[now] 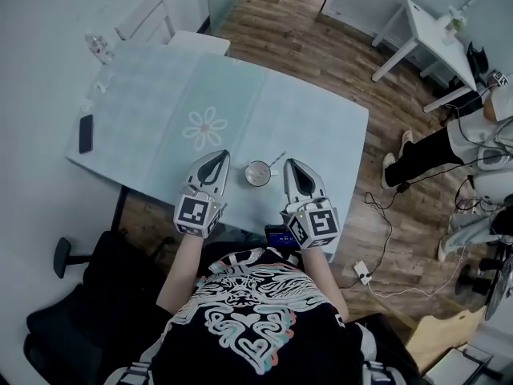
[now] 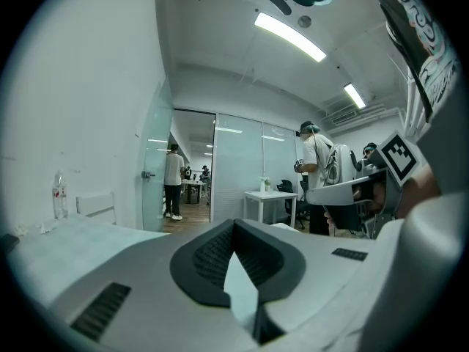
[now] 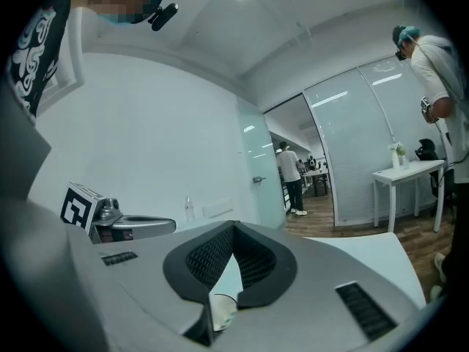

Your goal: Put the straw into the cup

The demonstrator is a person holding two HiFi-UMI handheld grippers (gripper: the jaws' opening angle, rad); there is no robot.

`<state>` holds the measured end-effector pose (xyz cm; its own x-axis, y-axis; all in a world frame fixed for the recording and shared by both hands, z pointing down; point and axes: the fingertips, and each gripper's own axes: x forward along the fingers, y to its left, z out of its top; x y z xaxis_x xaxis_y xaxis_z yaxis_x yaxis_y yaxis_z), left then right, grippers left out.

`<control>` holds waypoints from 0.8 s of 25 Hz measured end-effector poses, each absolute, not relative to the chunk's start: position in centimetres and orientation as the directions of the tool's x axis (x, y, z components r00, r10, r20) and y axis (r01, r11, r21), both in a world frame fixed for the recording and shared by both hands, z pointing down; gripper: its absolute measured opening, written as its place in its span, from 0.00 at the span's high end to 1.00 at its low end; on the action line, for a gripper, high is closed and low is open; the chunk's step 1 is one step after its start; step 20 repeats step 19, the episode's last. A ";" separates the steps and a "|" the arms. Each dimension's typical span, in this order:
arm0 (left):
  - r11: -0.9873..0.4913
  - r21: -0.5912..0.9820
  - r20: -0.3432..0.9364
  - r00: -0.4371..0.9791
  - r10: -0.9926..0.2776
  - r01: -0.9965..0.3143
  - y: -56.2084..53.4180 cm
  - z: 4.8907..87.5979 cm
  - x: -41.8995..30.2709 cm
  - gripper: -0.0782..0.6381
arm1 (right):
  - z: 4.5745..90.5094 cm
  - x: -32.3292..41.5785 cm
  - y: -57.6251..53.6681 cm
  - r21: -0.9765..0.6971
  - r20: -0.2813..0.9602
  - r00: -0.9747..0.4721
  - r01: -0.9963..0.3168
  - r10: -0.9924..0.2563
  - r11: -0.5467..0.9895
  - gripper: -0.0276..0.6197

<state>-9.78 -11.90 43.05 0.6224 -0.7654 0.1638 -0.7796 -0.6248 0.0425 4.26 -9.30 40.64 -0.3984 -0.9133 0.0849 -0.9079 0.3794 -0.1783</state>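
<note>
Small round cup (image 1: 257, 172) on pale flower-print desk (image 1: 144, 103), thin straw (image 1: 277, 160) lying just beside it, left gripper (image 1: 220, 157) and right gripper (image 1: 291, 164) flanking, ribbed black fingers (image 2: 212, 259) clenched, empty.

A dark phone (image 1: 86, 133) lies at nine o'clock on the counter (image 1: 144, 95), with a clear bottle (image 1: 98, 49) at eleven. A white chair (image 1: 152, 21) stands just beyond, and a white table (image 1: 433, 34) at two o'clock.
</note>
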 end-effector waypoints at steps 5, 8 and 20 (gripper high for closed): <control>-0.626 0.031 0.167 0.621 -0.766 -0.779 -11.8 42.9 -9.7 0.88 | 40.5 4.2 -9.3 -0.180 0.082 -0.400 -0.907 -0.913 0.381 0.93; -0.629 0.030 0.163 0.625 -0.764 -0.777 -11.9 42.7 -9.8 0.88 | 40.4 4.1 -9.3 -0.180 0.079 -0.399 -0.907 -0.914 0.380 0.93; -0.642 0.036 0.158 0.638 -0.753 -0.766 -12.1 42.3 -9.4 0.88 | 40.2 4.3 -9.3 -0.185 0.074 -0.389 -0.910 -0.918 0.371 0.93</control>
